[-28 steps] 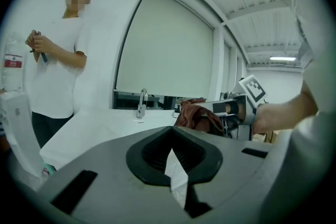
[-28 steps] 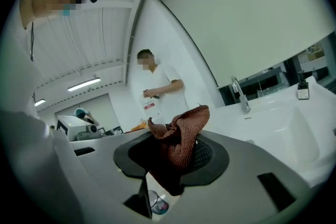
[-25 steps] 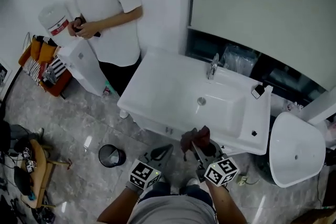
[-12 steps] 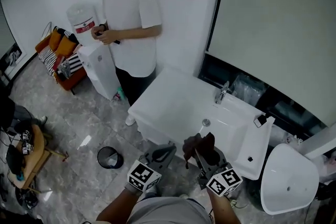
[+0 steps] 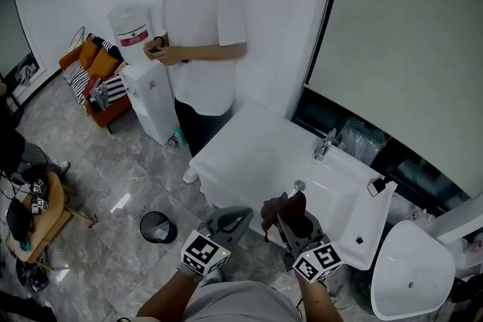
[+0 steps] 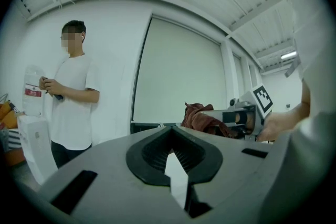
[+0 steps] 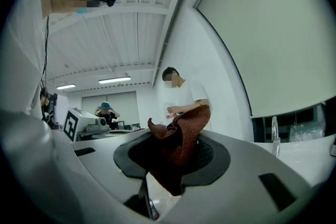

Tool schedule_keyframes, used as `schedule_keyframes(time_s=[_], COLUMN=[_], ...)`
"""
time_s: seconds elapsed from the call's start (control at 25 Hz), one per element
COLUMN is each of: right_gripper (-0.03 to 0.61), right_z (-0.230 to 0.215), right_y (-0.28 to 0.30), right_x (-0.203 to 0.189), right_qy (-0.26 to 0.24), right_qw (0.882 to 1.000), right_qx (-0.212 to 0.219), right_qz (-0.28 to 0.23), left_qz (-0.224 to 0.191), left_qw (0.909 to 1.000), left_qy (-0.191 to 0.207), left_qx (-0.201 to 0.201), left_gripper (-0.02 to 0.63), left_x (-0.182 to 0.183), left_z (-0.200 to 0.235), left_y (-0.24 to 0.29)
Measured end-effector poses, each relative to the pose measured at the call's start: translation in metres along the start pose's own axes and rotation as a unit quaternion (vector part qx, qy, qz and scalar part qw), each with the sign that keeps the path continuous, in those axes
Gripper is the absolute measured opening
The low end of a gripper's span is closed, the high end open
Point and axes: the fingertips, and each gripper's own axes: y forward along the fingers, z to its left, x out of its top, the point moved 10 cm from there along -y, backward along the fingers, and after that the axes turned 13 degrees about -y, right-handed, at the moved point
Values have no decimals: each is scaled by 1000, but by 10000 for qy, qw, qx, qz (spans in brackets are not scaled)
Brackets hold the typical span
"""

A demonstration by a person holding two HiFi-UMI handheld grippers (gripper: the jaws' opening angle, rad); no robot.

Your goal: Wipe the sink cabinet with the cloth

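While your right gripper (image 5: 287,219) pinches the brown cloth (image 5: 278,203) by the sink cabinet (image 5: 245,151)'s near edge, your left gripper (image 5: 229,221) is closed and empty. Open floor (image 5: 124,181) lies left.

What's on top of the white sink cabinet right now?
On the sink cabinet: a chrome faucet at the back, the basin drain, and a small dark object at the back right corner. The cloth, held by the right gripper, covers part of the front edge.
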Motion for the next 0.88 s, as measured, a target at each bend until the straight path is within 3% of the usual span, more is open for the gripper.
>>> schedule_keyframes(time_s=[0.88], right_gripper=[121], right_z=[-7], right_y=[19], right_x=[-5], right_qy=[220], right_qw=[9997], right_qx=[47], right_qz=[-116], left_qz=[-134], left_qw=[9999], left_qy=[94], left_qx=[46], left_gripper=[12], left_x=[9], left_z=[15], left_y=[3])
